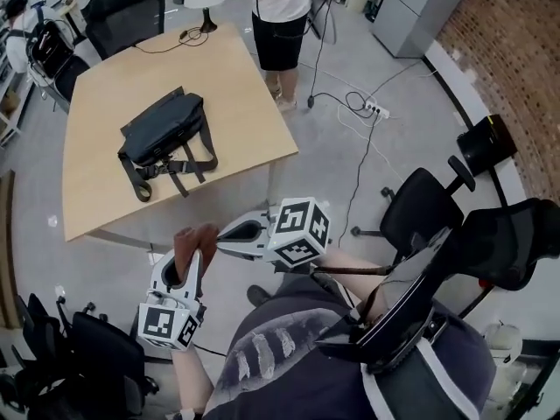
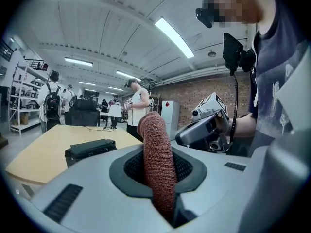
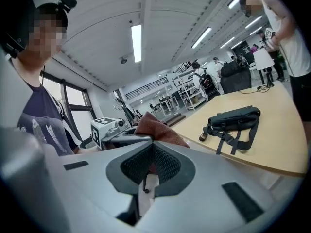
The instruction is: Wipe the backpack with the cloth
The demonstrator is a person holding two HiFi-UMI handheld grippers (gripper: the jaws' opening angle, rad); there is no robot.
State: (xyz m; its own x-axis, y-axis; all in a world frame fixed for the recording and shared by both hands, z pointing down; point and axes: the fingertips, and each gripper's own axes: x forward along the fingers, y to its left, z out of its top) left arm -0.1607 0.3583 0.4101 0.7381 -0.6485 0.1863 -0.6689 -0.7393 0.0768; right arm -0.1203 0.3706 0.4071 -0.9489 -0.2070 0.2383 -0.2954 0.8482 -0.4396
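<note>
The dark backpack (image 1: 164, 129) lies flat on the wooden table (image 1: 236, 77), straps trailing toward me; it also shows as the backpack (image 2: 90, 148) and the backpack (image 3: 233, 118). My left gripper (image 1: 189, 261) is held close to my body, well short of the table, shut on a reddish-brown cloth (image 1: 194, 241). That cloth (image 2: 156, 159) stands up between the jaws of the left gripper (image 2: 158, 174). My right gripper (image 1: 224, 234) points left at the cloth (image 3: 153, 127). The right gripper (image 3: 151, 147) has its jaws together with nothing between them.
A person (image 1: 282, 16) stands at the table's far side. Black office chairs (image 1: 429, 208) are close on my right. Cables and a power strip (image 1: 372, 108) lie on the floor. More chairs (image 1: 122, 16) stand beyond the table's far left corner.
</note>
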